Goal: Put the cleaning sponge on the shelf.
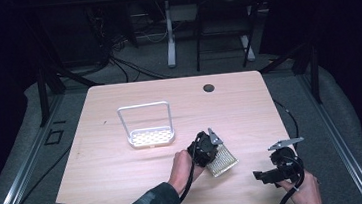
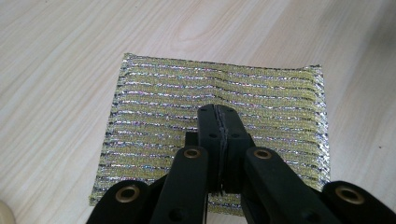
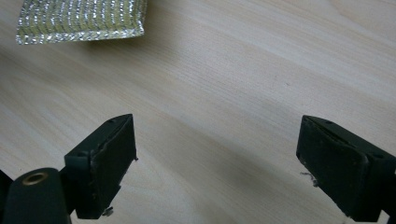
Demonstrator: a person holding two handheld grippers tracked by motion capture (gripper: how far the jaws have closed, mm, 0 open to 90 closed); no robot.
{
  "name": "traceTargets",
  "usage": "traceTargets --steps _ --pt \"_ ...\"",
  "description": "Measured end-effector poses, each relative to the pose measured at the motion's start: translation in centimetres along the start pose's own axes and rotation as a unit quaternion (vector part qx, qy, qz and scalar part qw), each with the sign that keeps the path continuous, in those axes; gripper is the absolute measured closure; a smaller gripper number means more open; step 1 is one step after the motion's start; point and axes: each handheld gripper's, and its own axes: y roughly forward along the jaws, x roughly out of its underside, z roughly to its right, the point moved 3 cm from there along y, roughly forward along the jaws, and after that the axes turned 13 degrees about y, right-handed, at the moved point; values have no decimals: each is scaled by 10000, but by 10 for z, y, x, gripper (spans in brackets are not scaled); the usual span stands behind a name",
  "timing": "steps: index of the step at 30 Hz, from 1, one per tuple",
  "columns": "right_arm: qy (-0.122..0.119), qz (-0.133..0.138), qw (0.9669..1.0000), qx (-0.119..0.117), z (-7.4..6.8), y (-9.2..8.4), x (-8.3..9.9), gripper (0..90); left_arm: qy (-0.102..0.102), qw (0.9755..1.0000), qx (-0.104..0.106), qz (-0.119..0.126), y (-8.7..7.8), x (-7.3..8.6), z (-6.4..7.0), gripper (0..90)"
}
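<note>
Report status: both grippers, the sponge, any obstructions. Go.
Left gripper shut over glittery gold-silver scouring sponge, flat on wooden table. Right gripper open, empty. White wire-handled rack stands apart; nothing blocking.

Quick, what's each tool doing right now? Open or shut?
Left tool: shut, jaws pressed together over the sparkly scrubbing pad; whether it pinches the pad cannot be told.
Right tool: open, jaws wide apart above the bare table, holding nothing.

rack (image 1: 147, 128) behind scouring pad (image 1: 222, 159), on table (image 1: 127, 187)
</note>
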Motion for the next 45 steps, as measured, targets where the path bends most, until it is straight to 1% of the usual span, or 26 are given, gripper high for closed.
traceTargets --steps 9,15,19,23,25,27,29,32,36,37,39,42,45 --pt "11 -10 10000 9 -1 0 0 120 -13 10000 -17 -6 -14 15 -3 897" --pt "-18 5 10000 18 -1 0 0 120 -32 10000 -20 43 -25 23 -5 897" --pt "10 -3 10000 -4 -2 1 0 123 32 10000 -9 55 -35 27 -5 898" --pt "-43 -5 10000 3 -3 0 0 124 90 9999 25 94 -45 33 -4 898" --pt "-36 -10 10000 5 -3 0 1 124 77 9999 17 114 -50 37 -6 897" --pt "-31 -17 10000 1 -2 0 0 124 148 9998 -30 91 -53 40 -7 898" --pt "-26 18 10000 -17 -3 1 0 125 161 9998 -31 86 -57 42 -9 898" --pt "-64 18 10000 15 -4 0 0 125 165 9997 -32 158 -63 44 -12 898" --pt "-40 -1 10000 7 -3 0 0 126 144 9996 -31 241 -68 49 -13 897" --pt "-24 35 10000 4 -3 0 0 126 154 9996 -30 220 -68 50 -13 897" --pt "-27 22 10000 -6 -3 1 0 127 143 9997 -1 214 -68 53 -13 898" --pt "-91 -16 10000 21 -3 1 1 127 157 9996 18 244 -70 56 -11 898" --pt "-69 4 10000 4 -4 1 0 127 145 9995 43 268 -72 60 -9 898"
